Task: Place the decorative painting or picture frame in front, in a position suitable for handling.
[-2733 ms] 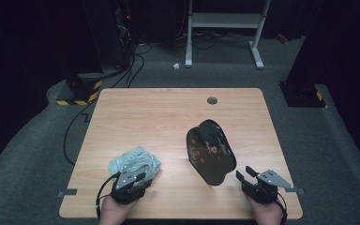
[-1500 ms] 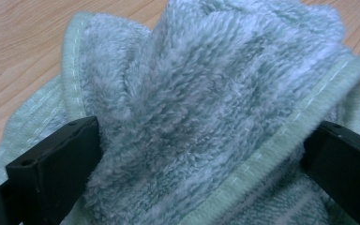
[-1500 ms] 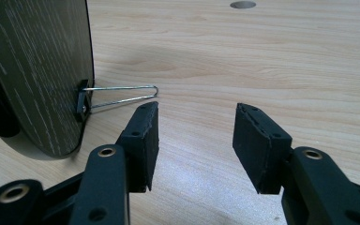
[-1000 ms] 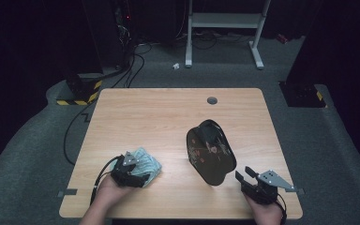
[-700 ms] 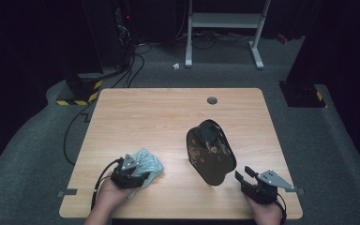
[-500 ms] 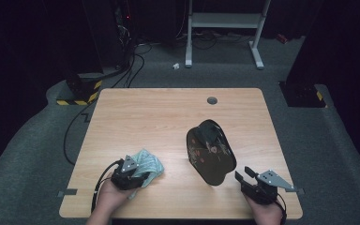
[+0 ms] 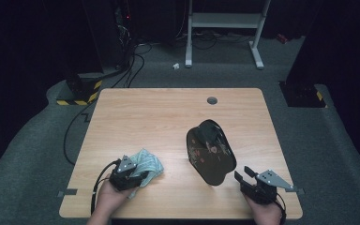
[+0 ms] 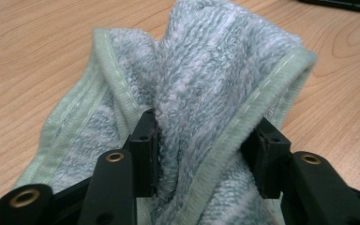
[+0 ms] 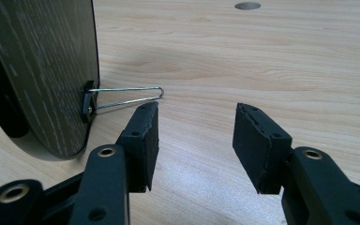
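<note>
Below, at the near left of the wooden table (image 7: 159, 112), the left gripper (image 7: 130, 175) clamps a bunched fold of the pale green towel (image 8: 201, 89) between its jaws; the rest of the cloth lies on the tabletop beside it. Right gripper (image 7: 252, 183) rests near the table's front right corner, jaws spread apart and empty. Between the two, a dark oval plaque (image 7: 210, 151) stands upright, propped by a wire stand (image 9: 129, 96) at its back.
</note>
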Motion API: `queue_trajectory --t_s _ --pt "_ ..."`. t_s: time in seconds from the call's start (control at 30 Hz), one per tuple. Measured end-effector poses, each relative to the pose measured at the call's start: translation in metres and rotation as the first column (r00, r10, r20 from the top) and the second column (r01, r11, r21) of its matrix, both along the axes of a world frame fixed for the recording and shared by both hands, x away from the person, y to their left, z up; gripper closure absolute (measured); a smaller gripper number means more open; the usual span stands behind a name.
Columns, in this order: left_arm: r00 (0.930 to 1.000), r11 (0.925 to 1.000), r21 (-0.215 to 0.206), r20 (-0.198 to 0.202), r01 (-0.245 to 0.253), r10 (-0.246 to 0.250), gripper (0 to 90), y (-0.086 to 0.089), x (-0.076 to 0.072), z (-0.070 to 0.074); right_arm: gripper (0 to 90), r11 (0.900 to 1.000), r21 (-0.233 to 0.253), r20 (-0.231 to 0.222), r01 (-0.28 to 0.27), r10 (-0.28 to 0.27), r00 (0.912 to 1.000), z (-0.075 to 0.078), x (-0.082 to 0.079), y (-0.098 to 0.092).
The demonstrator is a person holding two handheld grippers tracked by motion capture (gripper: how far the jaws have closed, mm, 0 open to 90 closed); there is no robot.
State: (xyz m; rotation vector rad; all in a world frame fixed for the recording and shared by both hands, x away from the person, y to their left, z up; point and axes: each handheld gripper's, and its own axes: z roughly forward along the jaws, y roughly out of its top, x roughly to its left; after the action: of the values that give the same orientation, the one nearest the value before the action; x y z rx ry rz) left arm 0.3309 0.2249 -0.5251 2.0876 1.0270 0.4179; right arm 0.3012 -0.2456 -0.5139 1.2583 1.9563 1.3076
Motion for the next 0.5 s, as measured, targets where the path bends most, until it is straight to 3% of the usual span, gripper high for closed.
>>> queue_trajectory --t_s 0.27,0.5 --pt "0.9993 0.9997 -0.024 0.037 0.007 -0.006 61.2 0.0041 -0.0043 -0.0041 49.5 1.000 -0.025 -0.017 0.000 -0.001 0.9999 -0.0037 0.0073 0.0063" --pt "0.9992 0.9996 -0.029 0.040 -0.001 0.002 67.7 0.0031 -0.0061 -0.0030 48.4 0.998 -0.057 -0.042 -0.005 0.003 0.9991 -0.0066 0.0096 0.0088"
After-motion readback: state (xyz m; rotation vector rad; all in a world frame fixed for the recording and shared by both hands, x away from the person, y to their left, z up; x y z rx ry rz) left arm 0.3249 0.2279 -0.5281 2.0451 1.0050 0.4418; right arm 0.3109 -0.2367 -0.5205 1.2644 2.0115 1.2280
